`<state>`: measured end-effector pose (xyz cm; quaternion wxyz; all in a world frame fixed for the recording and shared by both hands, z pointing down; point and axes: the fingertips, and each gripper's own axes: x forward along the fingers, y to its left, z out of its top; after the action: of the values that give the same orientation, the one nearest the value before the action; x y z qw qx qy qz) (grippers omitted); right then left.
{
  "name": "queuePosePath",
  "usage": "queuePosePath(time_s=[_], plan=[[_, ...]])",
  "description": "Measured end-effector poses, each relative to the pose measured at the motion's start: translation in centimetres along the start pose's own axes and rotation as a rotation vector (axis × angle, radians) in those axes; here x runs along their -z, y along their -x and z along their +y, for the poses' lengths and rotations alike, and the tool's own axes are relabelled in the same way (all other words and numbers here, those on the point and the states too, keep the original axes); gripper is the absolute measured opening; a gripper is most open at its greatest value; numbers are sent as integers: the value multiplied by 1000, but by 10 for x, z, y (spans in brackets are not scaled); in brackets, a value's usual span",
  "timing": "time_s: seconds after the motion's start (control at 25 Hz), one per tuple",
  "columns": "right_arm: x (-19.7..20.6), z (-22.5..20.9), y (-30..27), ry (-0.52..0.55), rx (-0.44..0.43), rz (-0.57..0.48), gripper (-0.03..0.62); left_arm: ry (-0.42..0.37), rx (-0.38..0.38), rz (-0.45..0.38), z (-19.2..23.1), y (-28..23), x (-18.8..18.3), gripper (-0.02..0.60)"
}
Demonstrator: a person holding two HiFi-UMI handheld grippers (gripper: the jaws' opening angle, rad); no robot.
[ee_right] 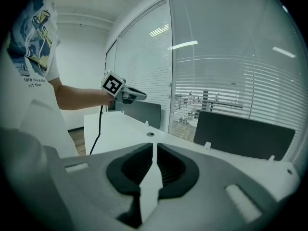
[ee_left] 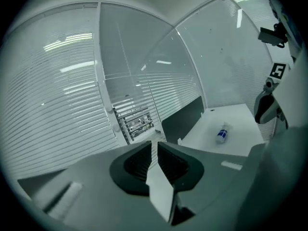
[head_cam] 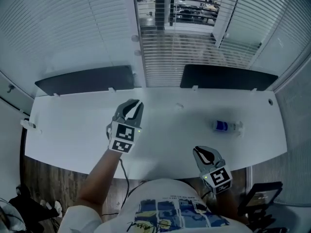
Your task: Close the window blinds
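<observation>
Nearest the head camera is the person's white printed T-shirt [head_cam: 170, 212]. Just ahead of it the right gripper [head_cam: 199, 151] hangs low over the near edge of the long white desk [head_cam: 73, 130], its jaws pressed almost together on nothing. Held so close to the body, it looks parked rather than working. Farther out and to the left, the left gripper [head_cam: 134, 102] is stretched over the middle of the desk and aimed at the far window, its jaws a narrow slit apart with nothing between them. That is probably a reach for whatever control turns the slats, though no cord or wand can be made out. Beyond the desk's far edge, well apart from both grippers, hang the white horizontal-slat window blinds [head_cam: 180, 57]. The centre panel lets the view outside show through its upper part, while the panels to left and right look closed, so the centre one seems to be the work left. Two dark flat partition panels [head_cam: 85, 80] stand along the far edge. A small clear bottle with a blue label [head_cam: 224, 126] lies on its side at the right, clear of the reach.
</observation>
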<state>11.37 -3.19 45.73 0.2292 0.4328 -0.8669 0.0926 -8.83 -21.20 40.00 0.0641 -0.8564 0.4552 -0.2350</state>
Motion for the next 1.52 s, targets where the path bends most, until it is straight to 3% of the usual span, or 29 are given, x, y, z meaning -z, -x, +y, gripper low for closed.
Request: queuePosePath(time_s=[0.48, 0.88, 1.04, 1.52], plan=[[25, -32, -9, -49, -21, 41, 17, -89, -149, 59, 77, -90, -18, 58], [38, -42, -11, -53, -43, 101, 17, -204, -267, 167, 130, -150, -16, 109], [48, -49, -12, -57, -40, 115, 17, -316, -295, 197, 140, -169, -16, 120], [60, -67, -19, -77, -25, 128, 17, -764, -337, 300, 146, -211, -7, 132]])
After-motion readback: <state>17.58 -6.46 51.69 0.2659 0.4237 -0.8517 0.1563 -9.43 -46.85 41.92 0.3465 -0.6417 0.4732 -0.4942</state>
